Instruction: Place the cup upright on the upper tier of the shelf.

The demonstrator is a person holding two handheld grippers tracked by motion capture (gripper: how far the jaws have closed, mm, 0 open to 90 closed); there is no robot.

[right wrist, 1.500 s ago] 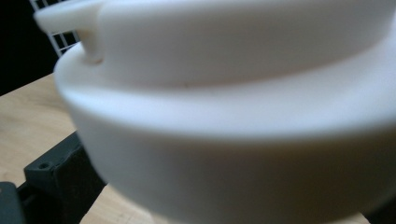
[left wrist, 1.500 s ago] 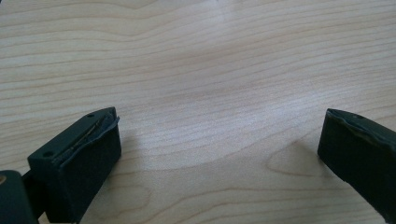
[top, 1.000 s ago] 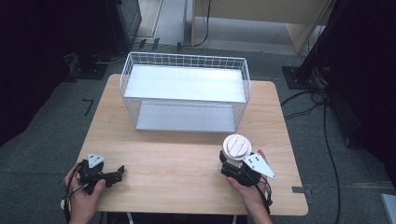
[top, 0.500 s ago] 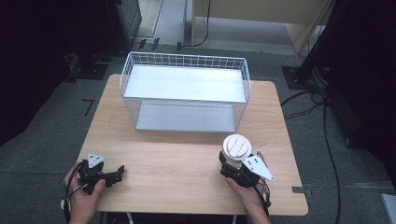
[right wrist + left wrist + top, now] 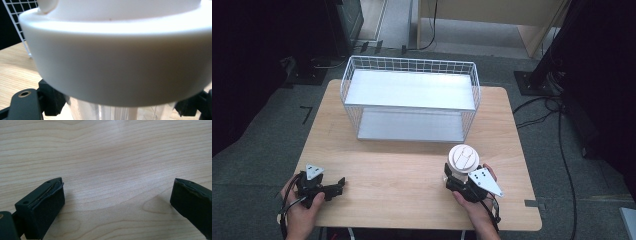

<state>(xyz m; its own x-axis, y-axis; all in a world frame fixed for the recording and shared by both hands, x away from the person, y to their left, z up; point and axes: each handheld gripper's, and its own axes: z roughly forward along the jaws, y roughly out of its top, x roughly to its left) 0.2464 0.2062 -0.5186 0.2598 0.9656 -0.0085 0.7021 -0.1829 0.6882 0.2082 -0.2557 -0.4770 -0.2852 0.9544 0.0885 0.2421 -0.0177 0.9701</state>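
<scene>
The right gripper [image 5: 456, 176] has just closed on the white-lidded clear jar [image 5: 463, 159]; the left gripper [image 5: 337, 184] rests wide open on the table [image 5: 402, 170]

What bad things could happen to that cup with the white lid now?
The right gripper pinches the clear cup low, under its wide white lid, so it might tip when lifted. A hard squeeze might also crack the thin wall. The wire basket has high sides; the cup could bump its rim.
</scene>
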